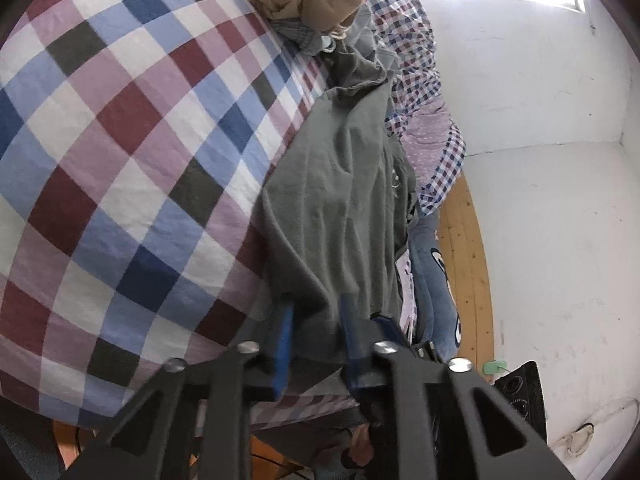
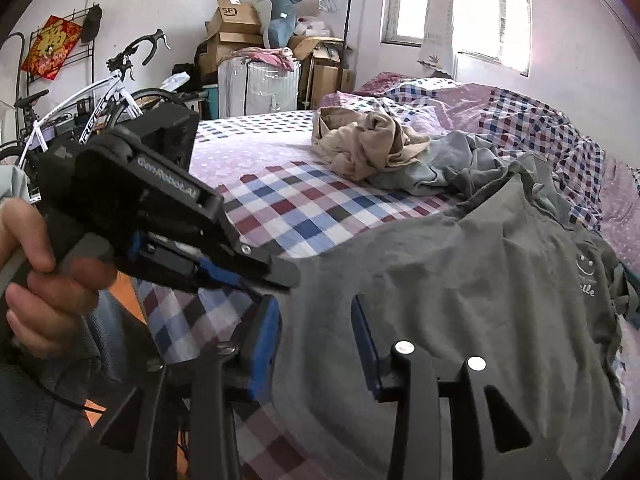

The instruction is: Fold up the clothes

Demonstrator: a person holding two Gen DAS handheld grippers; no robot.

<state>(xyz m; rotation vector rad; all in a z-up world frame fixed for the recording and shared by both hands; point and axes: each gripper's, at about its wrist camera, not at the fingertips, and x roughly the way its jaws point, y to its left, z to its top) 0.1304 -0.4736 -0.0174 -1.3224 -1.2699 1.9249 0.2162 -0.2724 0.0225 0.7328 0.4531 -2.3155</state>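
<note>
Behind bed (image 2: 280,200), bicycle (image 2: 100,100), right-wrist only

My bed (image 2: 280,208), under a checked sheet, carries the grey T-shirt (image 2: 460,300) near me; farther off lie tan (image 2: 368,144) and grey-blue clothes (image 2: 452,164), with a rumpled quilt (image 2: 532,120) far right.

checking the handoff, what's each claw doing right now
left claw: shut on the grey t-shirt hem
right claw: open, over the shirt, gripping nothing
</note>
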